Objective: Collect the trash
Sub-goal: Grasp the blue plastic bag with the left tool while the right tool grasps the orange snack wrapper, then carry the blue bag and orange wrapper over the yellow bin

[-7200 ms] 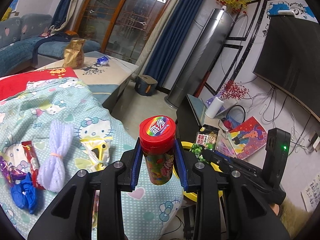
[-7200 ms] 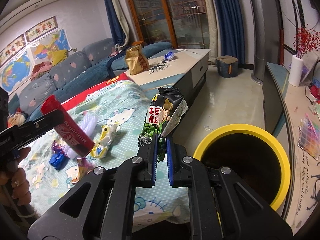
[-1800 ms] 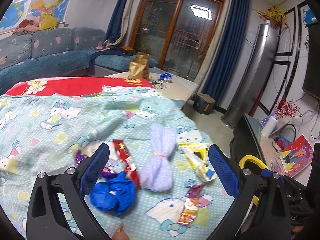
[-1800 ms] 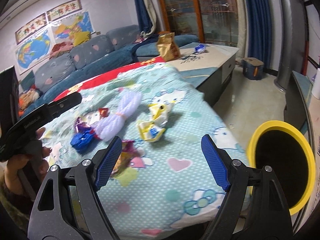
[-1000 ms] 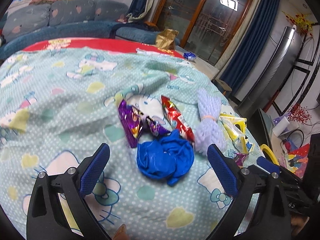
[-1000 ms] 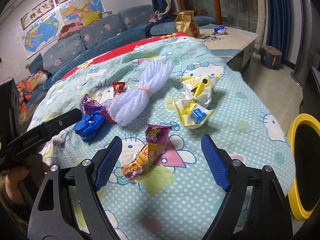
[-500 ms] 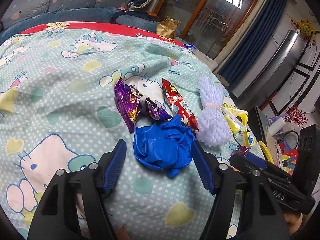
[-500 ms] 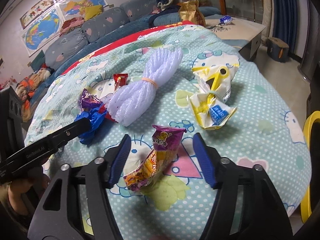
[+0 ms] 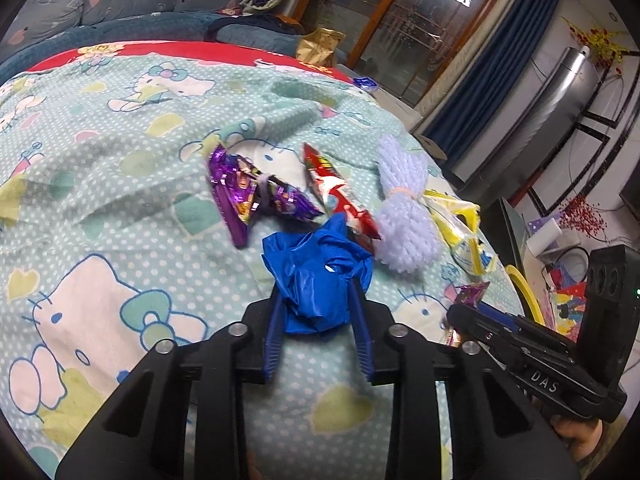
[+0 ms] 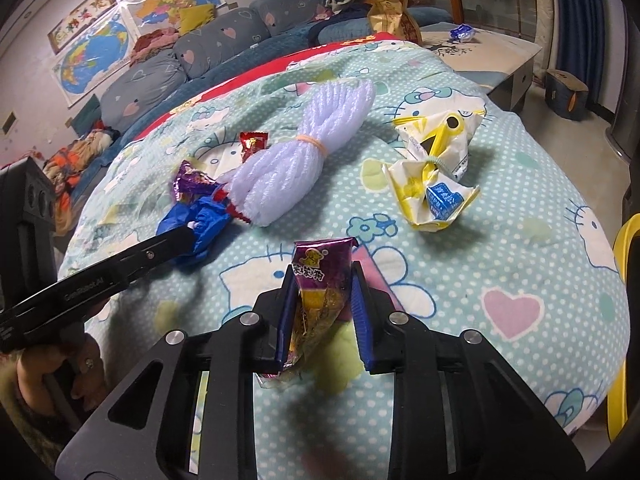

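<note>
Left wrist view: the left hand-held gripper (image 9: 318, 302) has its blue pads on either side of a crumpled blue plastic bag (image 9: 318, 272), pressing its flanks; it looks clenched on the bag, though I cannot tell how firm the grip is.
Blue plastic bag: lies on the Hello Kitty sheet (image 9: 100, 200), directly between the left fingers, its far edge touching a red wrapper (image 9: 338, 196).
Purple foil wrapper (image 9: 248, 196): just beyond the bag, up and to the left, apart from the left fingers.
Lavender mesh bundle (image 9: 404, 216): tied at the middle with a band, just right of the red wrapper.
Right wrist view: the right hand-held gripper (image 10: 322, 312) is narrowed around a purple-and-orange snack packet (image 10: 318, 292); the left pad touches it, and the right pad looks close to its edge.
Snack packet: stands tilted between the right fingers, top end pointing away from the camera, lower end hanging below the pads.
Yellow-and-white wrapper (image 10: 436, 168): crumpled, on the sheet ahead and to the right of the right hand-held gripper, well apart from it.
Yellow bin (image 10: 624, 248): only its rim shows at the right edge, beside the sheet.
</note>
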Available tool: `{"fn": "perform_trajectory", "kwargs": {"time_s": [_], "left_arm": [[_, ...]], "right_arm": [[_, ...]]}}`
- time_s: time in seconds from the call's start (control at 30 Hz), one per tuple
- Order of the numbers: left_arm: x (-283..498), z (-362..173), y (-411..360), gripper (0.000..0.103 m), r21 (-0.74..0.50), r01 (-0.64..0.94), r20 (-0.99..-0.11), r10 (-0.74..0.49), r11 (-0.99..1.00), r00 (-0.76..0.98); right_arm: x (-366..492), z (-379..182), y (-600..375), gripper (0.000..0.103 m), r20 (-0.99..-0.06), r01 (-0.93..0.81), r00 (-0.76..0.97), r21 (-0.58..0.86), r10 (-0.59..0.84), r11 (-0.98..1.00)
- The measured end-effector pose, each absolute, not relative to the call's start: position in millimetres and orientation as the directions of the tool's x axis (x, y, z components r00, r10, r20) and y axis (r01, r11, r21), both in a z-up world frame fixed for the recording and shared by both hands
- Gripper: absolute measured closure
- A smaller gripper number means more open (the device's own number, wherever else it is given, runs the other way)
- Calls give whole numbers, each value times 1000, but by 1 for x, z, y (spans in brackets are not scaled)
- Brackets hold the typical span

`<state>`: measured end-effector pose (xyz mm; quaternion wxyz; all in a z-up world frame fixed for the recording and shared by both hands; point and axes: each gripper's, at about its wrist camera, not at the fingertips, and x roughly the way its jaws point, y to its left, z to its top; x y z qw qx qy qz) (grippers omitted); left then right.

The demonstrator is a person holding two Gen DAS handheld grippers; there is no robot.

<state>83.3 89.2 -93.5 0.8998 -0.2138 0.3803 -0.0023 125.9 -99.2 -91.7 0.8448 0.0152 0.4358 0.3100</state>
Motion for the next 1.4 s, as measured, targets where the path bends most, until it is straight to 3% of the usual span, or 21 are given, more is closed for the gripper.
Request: {"fn": "perform_trajectory", "kwargs": {"time_s": [0.43, 1.4], "left_arm": [[69, -64, 67, 87, -393, -62, -631, -220, 917, 744], [89, -11, -15, 88, -339, 183, -541, -350, 923, 765]], "right_arm": [[111, -72, -119, 83, -698, -530, 446, 299, 560, 794], [132, -34, -213, 83, -627, -382, 622, 281, 470, 880]]}}
